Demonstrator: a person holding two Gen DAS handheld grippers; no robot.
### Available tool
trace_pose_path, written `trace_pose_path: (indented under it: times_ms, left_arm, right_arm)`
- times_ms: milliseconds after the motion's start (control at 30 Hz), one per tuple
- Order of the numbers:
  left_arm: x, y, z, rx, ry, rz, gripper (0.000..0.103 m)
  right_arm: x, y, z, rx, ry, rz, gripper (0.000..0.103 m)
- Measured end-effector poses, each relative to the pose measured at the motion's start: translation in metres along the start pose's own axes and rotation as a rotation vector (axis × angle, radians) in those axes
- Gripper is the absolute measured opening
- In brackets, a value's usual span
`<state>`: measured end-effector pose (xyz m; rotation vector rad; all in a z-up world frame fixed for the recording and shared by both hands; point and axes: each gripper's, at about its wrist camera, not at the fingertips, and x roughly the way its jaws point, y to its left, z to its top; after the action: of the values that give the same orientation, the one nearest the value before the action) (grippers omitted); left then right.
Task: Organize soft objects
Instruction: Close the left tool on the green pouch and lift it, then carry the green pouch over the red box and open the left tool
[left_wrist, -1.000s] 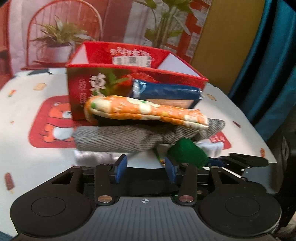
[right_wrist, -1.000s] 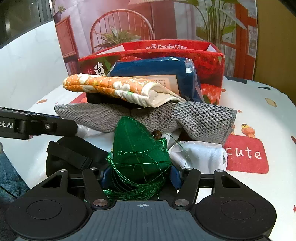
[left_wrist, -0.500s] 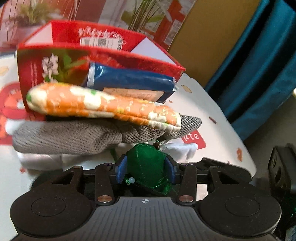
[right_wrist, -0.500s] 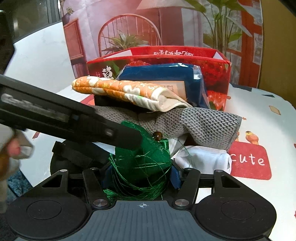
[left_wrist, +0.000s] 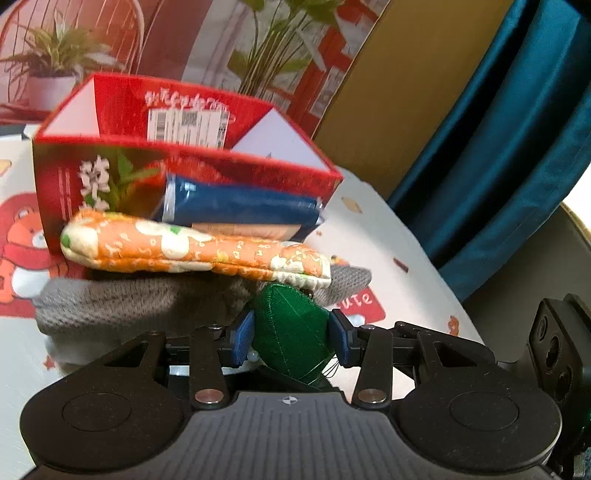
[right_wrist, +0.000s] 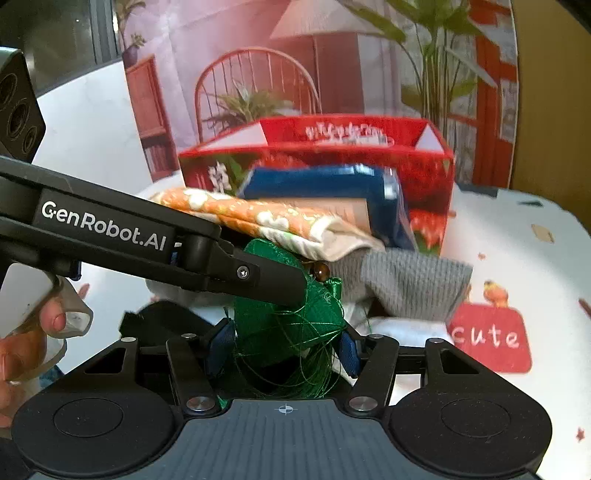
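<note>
**Both grippers on the green pouch**

Since one second ago, the left gripper (left_wrist: 291, 334) has swung across from empty space beside the pile and now has the green pouch (left_wrist: 291, 341) between its fingers; the pile of cloths sits further left in its view than before. The right gripper (right_wrist: 282, 350) kept its hold on the same pouch throughout.

Left gripper: both blue pads (left_wrist: 244, 338) touch the sides of the pouch. The fingers are clenched on it at a partial opening.

Right gripper: the fingers are likewise clenched on the pouch, with loose green thread (right_wrist: 295, 373) bunched between and below them. A brown bead (right_wrist: 320, 271) sits at the top of the pouch, just beyond the fingertips.

In the right wrist view, one black finger of the left gripper crosses from the left and ends against the upper left of the pouch. A hand (right_wrist: 26, 332) holds that gripper at the left edge.

Beyond the fingers of both grippers, a grey knitted cloth (left_wrist: 122, 306) lies on the counter (left_wrist: 373, 251). An orange patterned cloth (left_wrist: 192, 249) rests on top of it. A blue packet (left_wrist: 240, 208) lies behind that, leaning against a red box (left_wrist: 62, 177). White fabric (right_wrist: 402, 328) shows under the grey cloth, right of the right fingers.
</note>
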<state>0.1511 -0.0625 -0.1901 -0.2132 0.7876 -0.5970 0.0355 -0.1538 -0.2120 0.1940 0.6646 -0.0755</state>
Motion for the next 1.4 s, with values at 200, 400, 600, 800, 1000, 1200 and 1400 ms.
trace_pose_path:
  times_ms: [200, 400, 600, 800, 1000, 1200, 1400]
  left_arm:
    - [-0.021, -0.007, 0.012, -0.001, -0.044, -0.015, 0.046]
    - [-0.041, -0.011, 0.029, -0.005, -0.096, -0.037, 0.046]
    - [-0.06, -0.016, 0.051, 0.01, -0.162, -0.048, 0.046]
    - [-0.074, -0.02, 0.076, 0.014, -0.221, -0.06, 0.046]
    - [-0.072, -0.022, 0.103, 0.043, -0.249, -0.06, 0.046]
    - [-0.058, -0.016, 0.125, 0.043, -0.234, -0.055, 0.046]
    - [-0.042, -0.006, 0.15, 0.028, -0.22, -0.062, 0.046]
  right_arm:
    - [-0.015, 0.006, 0.02, -0.025, -0.04, -0.01, 0.055]
    - [-0.031, 0.012, 0.046, -0.057, -0.09, -0.013, 0.055]
    - [-0.043, 0.014, 0.082, -0.074, -0.135, -0.003, 0.055]
    - [-0.045, 0.012, 0.117, -0.099, -0.155, 0.019, 0.055]
    - [-0.039, 0.009, 0.146, -0.125, -0.163, 0.023, 0.055]
    - [-0.026, 0.001, 0.168, -0.155, -0.165, 0.01, 0.055]
    - [-0.006, -0.01, 0.189, -0.188, -0.143, 0.008, 0.055]
